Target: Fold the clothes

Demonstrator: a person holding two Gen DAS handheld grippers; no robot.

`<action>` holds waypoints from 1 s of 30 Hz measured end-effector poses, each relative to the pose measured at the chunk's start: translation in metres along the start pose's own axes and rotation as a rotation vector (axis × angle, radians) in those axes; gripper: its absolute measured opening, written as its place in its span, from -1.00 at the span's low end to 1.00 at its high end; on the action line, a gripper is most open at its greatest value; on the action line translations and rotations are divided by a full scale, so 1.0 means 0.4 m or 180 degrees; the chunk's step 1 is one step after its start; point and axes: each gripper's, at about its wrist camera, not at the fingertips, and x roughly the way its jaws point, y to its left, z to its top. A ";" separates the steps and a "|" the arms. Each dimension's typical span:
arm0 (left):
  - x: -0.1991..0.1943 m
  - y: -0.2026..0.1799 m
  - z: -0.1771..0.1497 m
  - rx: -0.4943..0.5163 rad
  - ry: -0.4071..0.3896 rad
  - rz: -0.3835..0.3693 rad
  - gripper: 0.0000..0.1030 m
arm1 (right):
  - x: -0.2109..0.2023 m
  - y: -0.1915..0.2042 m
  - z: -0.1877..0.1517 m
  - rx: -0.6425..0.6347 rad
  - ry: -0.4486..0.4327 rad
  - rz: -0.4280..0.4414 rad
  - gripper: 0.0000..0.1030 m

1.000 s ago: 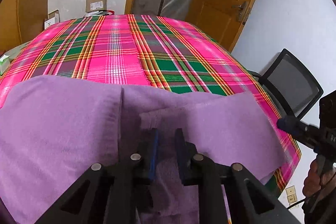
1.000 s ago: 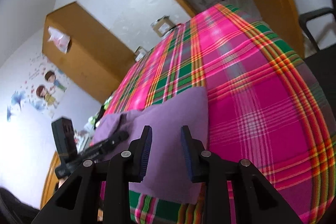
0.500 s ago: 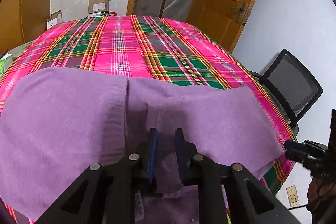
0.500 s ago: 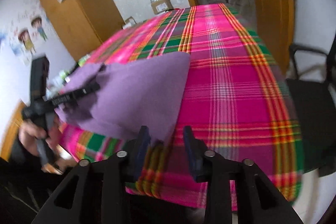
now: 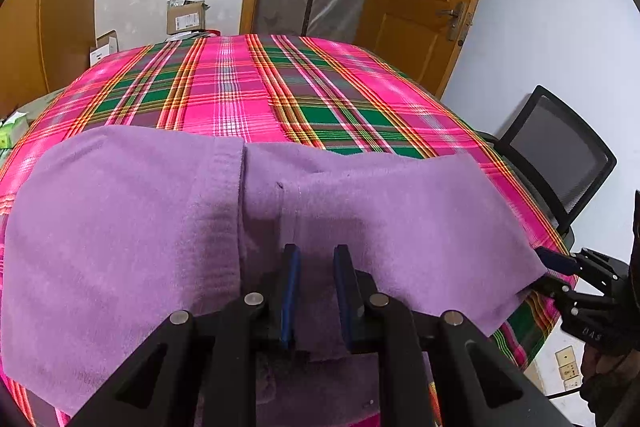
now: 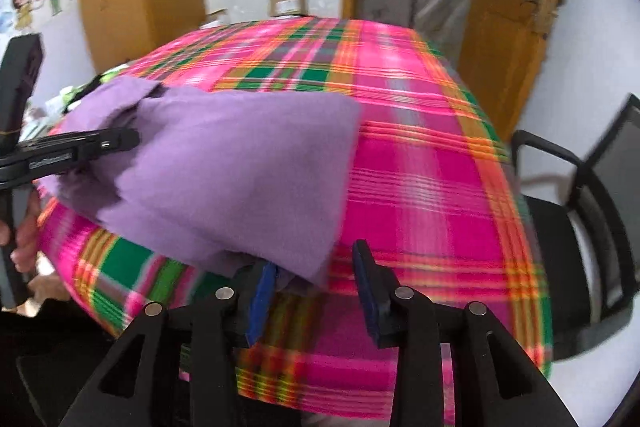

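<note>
- Since the earlier frames, right tool (image 6: 316, 291) rolled level and dropped to the near right corner of the table (image 6: 420, 187); the purple garment's (image 5: 160, 227) far edge lies flatter.
- Garment spread across the near edge of the pink-and-green plaid table, its near part hanging over that edge.
- Left tool (image 5: 314, 287) low over the garment's middle at the near edge; purple cloth sits between the blue pads, jaws narrow and opening; whether they pinch it I cannot tell.
- Right tool jaws spread and opening; the garment's near right corner hangs between them, pads not pressing.
- Black chair (image 6: 600, 207) stands beside the table's right edge.
</note>
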 end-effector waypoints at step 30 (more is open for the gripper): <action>-0.057 -0.005 -0.004 0.0031 -0.0073 -0.0145 -0.65 | 0.028 -0.023 0.123 0.0266 -0.0234 0.0651 -0.62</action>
